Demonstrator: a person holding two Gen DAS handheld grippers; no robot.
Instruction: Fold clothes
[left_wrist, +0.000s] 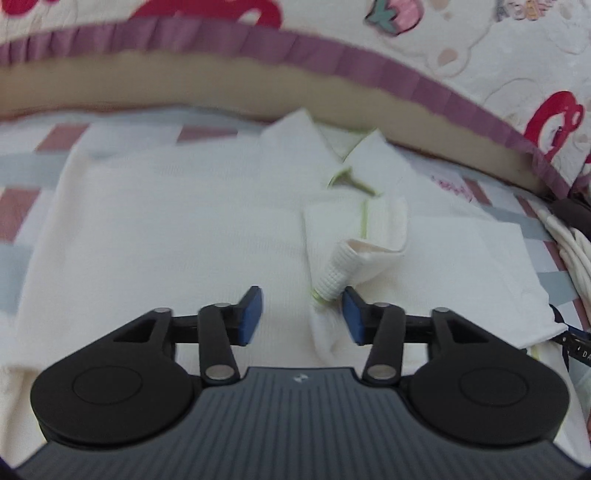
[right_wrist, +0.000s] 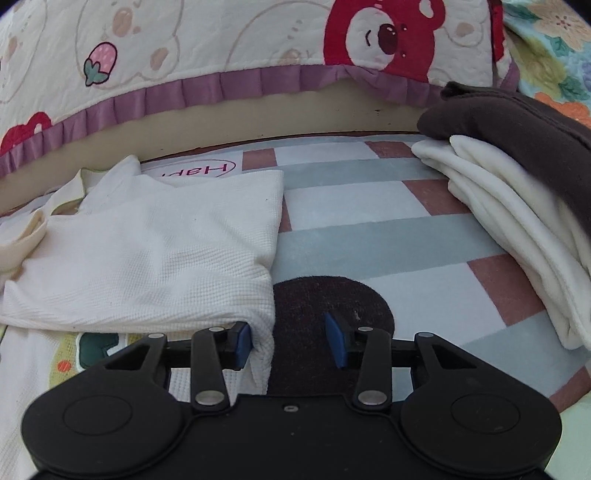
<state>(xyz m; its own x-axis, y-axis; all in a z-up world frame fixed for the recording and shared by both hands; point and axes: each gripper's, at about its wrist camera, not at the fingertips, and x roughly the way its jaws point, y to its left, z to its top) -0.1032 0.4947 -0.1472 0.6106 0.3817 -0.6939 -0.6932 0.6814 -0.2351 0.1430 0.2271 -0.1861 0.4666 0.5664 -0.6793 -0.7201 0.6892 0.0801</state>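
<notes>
Both hand-held grippers (left_wrist: 302, 317) (right_wrist: 288, 341) released; shirt (right_wrist: 155, 251) edge beside right one, open mat (right_wrist: 369, 236), folded pile (right_wrist: 517, 229) right.

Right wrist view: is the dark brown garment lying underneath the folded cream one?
No: the dark brown garment lies on top of the folded cream one, at the right of the patterned mat.

Underfoot lies a play mat (right_wrist: 369, 229) in grey, white and brick-red blocks, with a dark round patch (right_wrist: 325, 306) printed on it. Right behind the mat rises a tan bed base (right_wrist: 258, 118) — plain, slightly scuffed. Over that base hangs a cream quilt (right_wrist: 207, 40) with red bears and strawberries, edged by a purple frill (right_wrist: 207, 88). Soft, even light throughout.
</notes>
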